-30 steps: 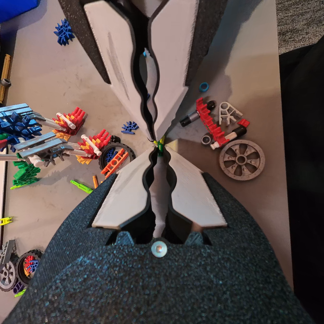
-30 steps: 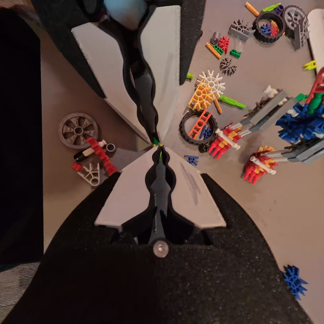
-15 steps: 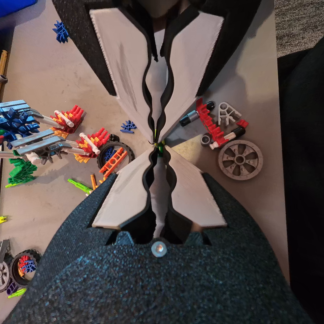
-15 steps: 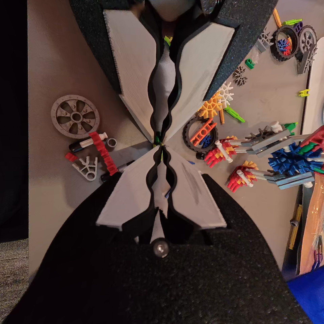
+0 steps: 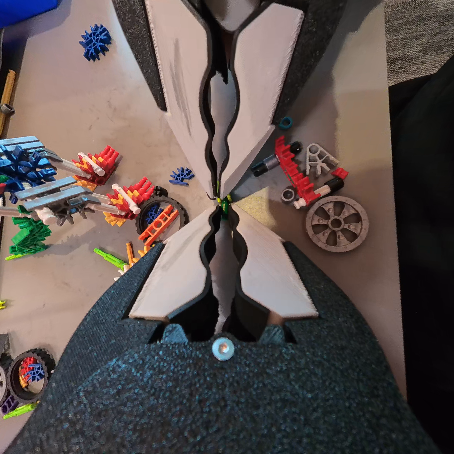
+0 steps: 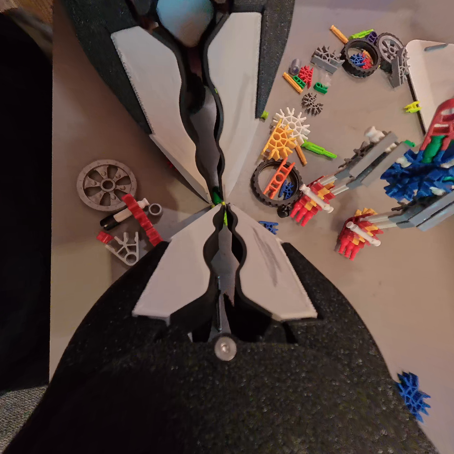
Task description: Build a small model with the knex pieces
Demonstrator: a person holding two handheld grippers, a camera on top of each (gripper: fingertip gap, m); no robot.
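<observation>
My two grippers meet tip to tip above the tan table [image 5: 73, 118]. In the left wrist view my left gripper [image 5: 224, 210] comes from below, shut on a small dark green piece [image 5: 224, 205]. My right gripper [image 5: 218, 192] comes from above, shut on a thin lime-green rod [image 5: 218, 184]. In the right wrist view my right gripper [image 6: 224, 209] is at the bottom with the lime rod [image 6: 224, 217] between its fingers. The left gripper [image 6: 216, 199] is opposite, with the green piece [image 6: 216, 196] in its tips. The two pieces touch at the tips; the joint itself is hidden.
Loose construction pieces lie around: a grey spoked wheel [image 5: 337, 224], a red toothed strip [image 5: 293, 172], a black tyre with an orange ladder piece [image 5: 162, 217], blue snowflake connectors [image 5: 95, 41], and a built model of blue, grey and red parts [image 5: 49, 186]. The table edge [image 5: 387, 172] runs close on the right. My left and right fingertips are right by each other.
Both grippers stayed shut and tip to tip. The right gripper twisted to one side half a second ago and has swung back; the left gripper barely moved.
</observation>
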